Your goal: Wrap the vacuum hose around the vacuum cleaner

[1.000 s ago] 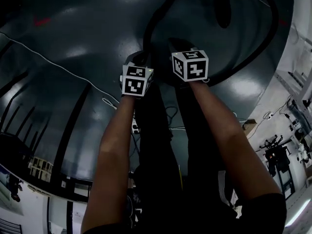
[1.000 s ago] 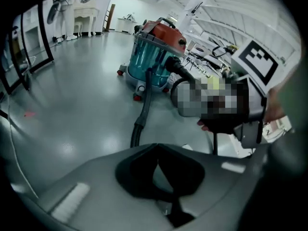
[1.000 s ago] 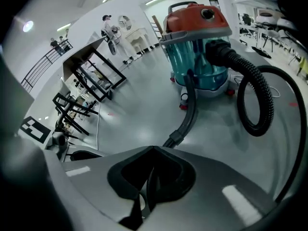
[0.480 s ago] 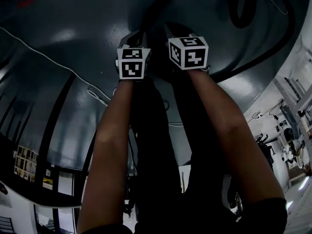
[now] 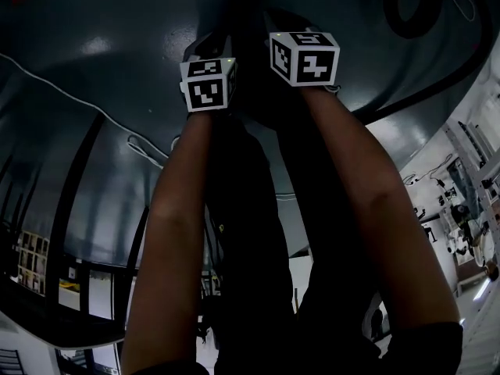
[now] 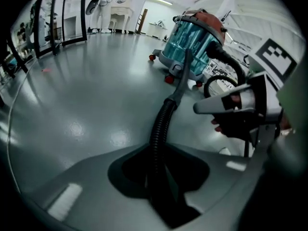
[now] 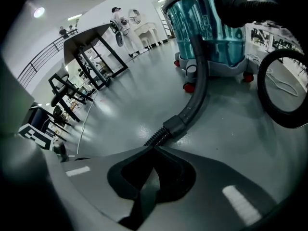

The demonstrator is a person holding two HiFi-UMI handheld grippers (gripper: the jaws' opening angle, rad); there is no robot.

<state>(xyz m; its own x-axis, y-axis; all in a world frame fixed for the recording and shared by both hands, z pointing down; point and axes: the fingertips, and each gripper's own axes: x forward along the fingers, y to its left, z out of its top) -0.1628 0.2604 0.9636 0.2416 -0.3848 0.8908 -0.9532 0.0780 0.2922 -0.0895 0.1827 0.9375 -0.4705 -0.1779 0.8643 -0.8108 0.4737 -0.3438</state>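
Ahead of the left hand-held gripper (image 6: 161, 186) the grey floor (image 6: 82, 105) lies open to the front and left, crossed only by a thin white cable (image 5: 78, 101) far off on that side. The hose (image 6: 161, 124) fills the gap between its jaws, which have just been opening. From there it runs straight ahead to the vacuum cleaner (image 6: 192, 37), which blocks the way forward and to the right. Close on its right, the right hand-held gripper (image 7: 149, 182) narrows the passage, its jaws closed on the same hose. To the right of that gripper a loop of hose (image 7: 272, 100) bars the way. Well off to its left stand a black-legged table (image 7: 91, 37) and black frames (image 7: 60, 93).
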